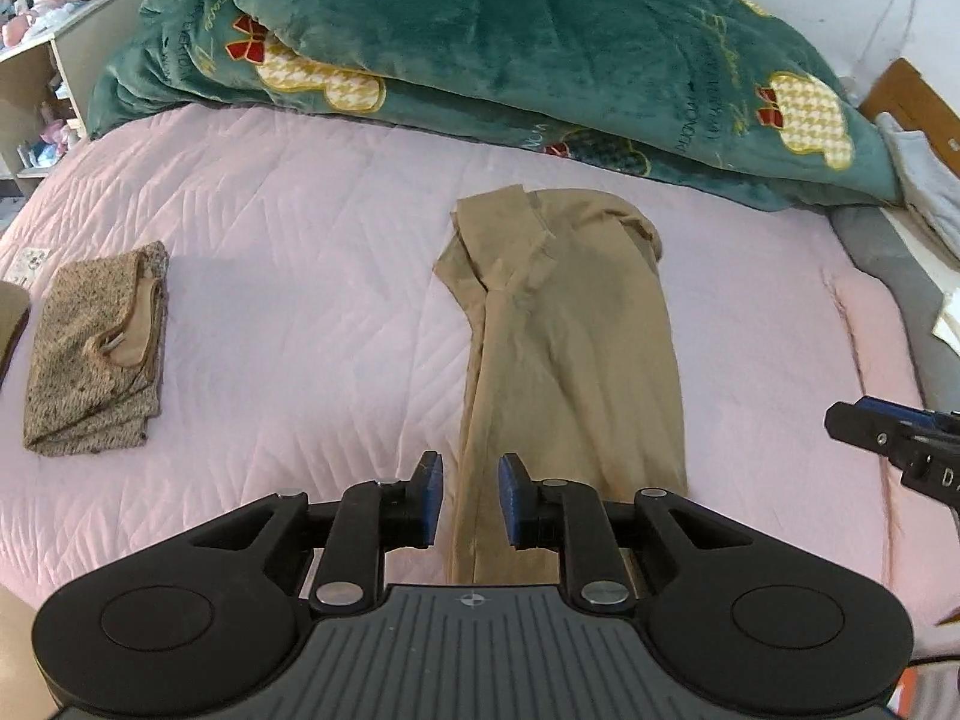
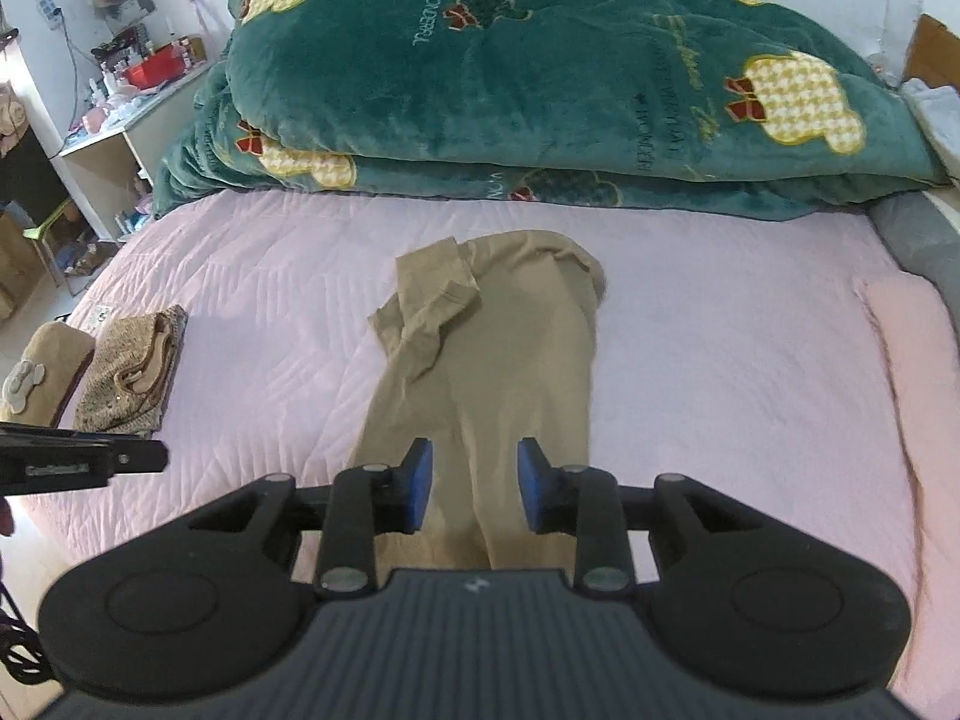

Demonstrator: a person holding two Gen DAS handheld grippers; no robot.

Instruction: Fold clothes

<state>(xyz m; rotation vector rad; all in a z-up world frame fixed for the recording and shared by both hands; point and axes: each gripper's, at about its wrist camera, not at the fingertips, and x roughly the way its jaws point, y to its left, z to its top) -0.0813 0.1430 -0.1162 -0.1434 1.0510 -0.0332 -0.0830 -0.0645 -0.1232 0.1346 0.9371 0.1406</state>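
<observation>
A tan pair of tights (image 1: 570, 348) lies folded lengthwise on the pink quilted bed cover (image 1: 288, 276), its far end turned over. My left gripper (image 1: 471, 495) hovers above the near left edge of the tights, jaws apart, nothing pinched between the blue pads. My right gripper (image 2: 474, 489) hangs over the near end of the tan tights (image 2: 486, 360), jaws wider apart and empty. A folded speckled brown garment (image 1: 96, 360) rests at the left of the bed. The right gripper's tip (image 1: 888, 438) shows at the right edge of the left wrist view.
A bunched green blanket (image 1: 510, 48) fills the far side of the bed. Shelves with clutter (image 2: 102, 138) stand at the far left. A brown cushion (image 2: 42, 372) sits by the folded garment (image 2: 132, 378). Grey cloth (image 1: 924, 192) lies at the right bed edge.
</observation>
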